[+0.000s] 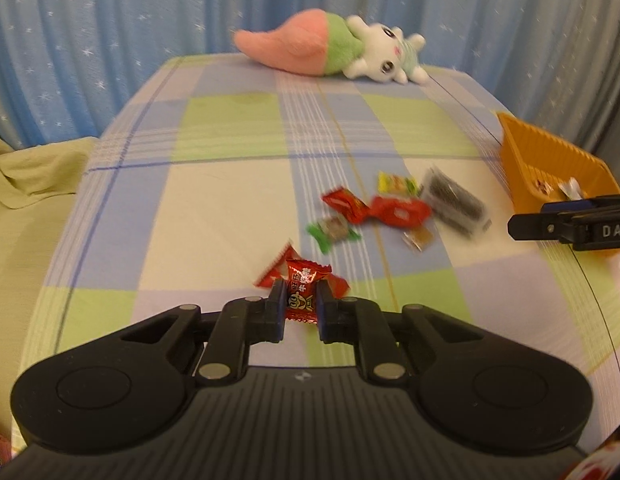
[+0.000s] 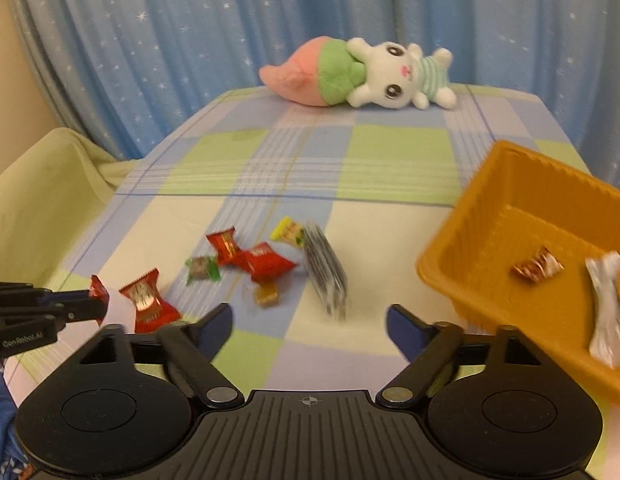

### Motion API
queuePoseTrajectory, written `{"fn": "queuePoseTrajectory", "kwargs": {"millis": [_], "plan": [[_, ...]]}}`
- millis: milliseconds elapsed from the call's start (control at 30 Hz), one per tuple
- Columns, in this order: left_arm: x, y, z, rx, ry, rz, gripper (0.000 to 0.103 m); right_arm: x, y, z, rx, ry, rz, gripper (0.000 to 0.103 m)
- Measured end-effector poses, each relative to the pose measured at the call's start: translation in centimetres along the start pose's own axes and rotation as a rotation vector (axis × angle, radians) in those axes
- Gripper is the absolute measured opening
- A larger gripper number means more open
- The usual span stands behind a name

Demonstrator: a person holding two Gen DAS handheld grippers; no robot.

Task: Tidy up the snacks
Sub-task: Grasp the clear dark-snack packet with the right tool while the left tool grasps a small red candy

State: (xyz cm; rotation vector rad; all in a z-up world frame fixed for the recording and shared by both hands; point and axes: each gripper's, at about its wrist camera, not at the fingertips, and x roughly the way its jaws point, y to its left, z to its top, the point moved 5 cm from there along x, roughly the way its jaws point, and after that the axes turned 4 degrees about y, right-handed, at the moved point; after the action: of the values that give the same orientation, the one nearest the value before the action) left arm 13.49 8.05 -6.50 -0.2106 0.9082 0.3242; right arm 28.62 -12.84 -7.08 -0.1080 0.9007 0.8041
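Left gripper (image 1: 302,300) clamped on red candy (image 1: 306,294), right gripper (image 2: 309,330) jaws apart over bare cloth between sweets pile (image 2: 254,260) and orange tray (image 2: 462,236) at right edge.

From my left wrist view, the left gripper (image 1: 302,302) holds a candy (image 1: 306,294) above the tablecloth (image 1: 214,200), with a second packet (image 1: 276,272) lying just behind it. Further back and to the right sits a cluster of snacks (image 1: 394,210). From my right wrist view, the tray (image 2: 490,240) stands right of that cluster, two wrapped sweets (image 2: 538,268) inside it. The plush toy (image 2: 362,74) lies at the far edge, before the curtain (image 2: 190,40). The right gripper (image 2: 310,330) hovers between cluster and tray.
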Motion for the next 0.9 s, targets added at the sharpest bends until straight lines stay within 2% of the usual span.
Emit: {"fn": "queuePoseTrajectory", "kwargs": {"millis": [67,233,367,433,600,900], "plan": [[0.0,0.5,0.5,-0.009,-0.008,0.011,0.014,0.6,-0.1,0.8,-0.015,-0.002,0.008,0.071],[0.4,1.8,1.3,-0.030,-0.015,0.037,0.014,2.5,-0.4,2.5,-0.048,0.007,0.003,0.050],[0.8,2.8,1.8,-0.051,-0.012,0.050,0.014,4.3,-0.8,3.4,-0.065,0.034,-0.006,0.043],[1.0,3.3,2.0,-0.059,-0.010,0.055,0.014,5.1,-1.0,3.7,-0.072,0.054,-0.014,0.035],[1.2,4.0,2.2,-0.072,-0.007,0.064,0.014,6.7,-1.0,4.0,-0.103,0.090,-0.026,0.031],[1.7,4.2,2.0,-0.082,0.011,0.066,0.014,8.9,-0.2,4.1,-0.156,0.136,-0.063,0.031]]}}
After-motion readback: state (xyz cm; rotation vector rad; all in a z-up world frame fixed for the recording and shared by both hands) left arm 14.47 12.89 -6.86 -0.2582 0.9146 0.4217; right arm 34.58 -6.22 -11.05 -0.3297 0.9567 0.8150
